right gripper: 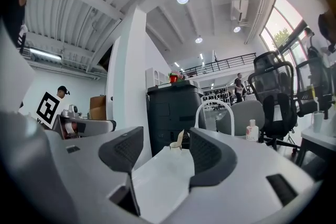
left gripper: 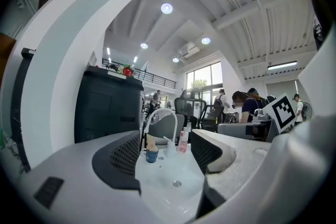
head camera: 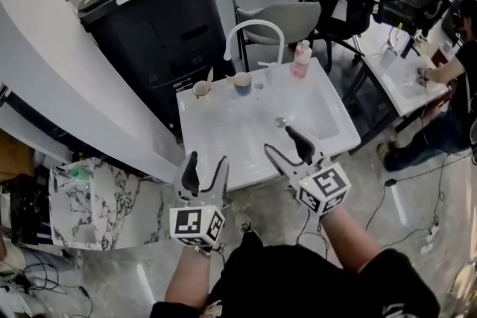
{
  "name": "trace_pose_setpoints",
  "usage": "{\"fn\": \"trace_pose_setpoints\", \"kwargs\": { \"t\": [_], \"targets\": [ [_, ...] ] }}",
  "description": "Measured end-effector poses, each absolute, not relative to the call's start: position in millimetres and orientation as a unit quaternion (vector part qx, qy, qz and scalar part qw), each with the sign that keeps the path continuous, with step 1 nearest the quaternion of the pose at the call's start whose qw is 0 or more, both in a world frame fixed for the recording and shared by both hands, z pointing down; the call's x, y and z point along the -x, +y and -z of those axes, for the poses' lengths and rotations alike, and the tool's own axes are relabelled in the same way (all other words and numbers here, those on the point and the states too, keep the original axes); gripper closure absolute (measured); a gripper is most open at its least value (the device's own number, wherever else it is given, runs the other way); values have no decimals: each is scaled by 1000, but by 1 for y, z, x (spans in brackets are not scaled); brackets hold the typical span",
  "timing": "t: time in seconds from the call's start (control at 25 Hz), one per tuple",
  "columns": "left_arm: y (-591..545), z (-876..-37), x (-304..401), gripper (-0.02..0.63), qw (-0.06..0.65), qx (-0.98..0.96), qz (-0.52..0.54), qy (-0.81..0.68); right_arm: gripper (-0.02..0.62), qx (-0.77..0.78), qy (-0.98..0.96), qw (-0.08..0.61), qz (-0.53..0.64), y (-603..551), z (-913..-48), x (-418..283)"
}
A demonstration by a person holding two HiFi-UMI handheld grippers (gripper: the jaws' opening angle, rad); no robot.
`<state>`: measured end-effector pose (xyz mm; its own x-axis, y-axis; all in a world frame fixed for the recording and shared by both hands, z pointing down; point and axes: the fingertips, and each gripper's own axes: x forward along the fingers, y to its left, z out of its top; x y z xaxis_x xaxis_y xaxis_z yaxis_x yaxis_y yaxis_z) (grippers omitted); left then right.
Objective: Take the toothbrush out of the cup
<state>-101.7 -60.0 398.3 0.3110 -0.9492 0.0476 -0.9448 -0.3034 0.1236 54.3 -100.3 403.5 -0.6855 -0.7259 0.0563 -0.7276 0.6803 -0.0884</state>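
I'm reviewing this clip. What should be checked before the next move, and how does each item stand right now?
1. Left tongs open, nothing between them: ok.
2. Right tongs open, nothing between them: ok.
3. Toothbrush standing in the cream cup, not yet taken out: ok.
4. Cream cup framed between the jaws in the right gripper view: ok.
5. Tongs within grasping range: not ok. Both hover at the near edge of the sink, and the cup is at the far edge.
6. Blue cup apart from the cream cup: ok.
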Motion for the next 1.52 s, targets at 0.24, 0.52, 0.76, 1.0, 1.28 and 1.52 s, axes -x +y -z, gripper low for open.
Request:
{"fn": "trace_pose_setpoints", "kwargs": {
  "t": [0.24, 0.52, 0.76, 1.0, 1.28, 1.52],
  "targets": [
    [-103, -401, 142, 321, 68, -811, 17, -581, 321, -412, -909, 13, -52, -144, -405, -18],
    [-129, -403, 174, 319, 72, -821, 22, -566, 321, -428, -902, 14, -50, -171, -403, 16],
    [-141, -403, 190, 320, 77, -823, 31, -562, 320, -429, -902, 26, -50, -186, -407, 34],
    [-147, -411, 195, 320, 86, -817, 32, -569, 321, -421, -905, 33, -47, -196, -413, 39],
    [-156, -414, 184, 321, 90, -806, 25, -585, 321, -402, -914, 39, -49, -223, -419, 31],
    [-166, -411, 169, 319, 84, -795, 26, -600, 322, -378, -924, 40, -49, -247, -422, 24]
  ]
}}
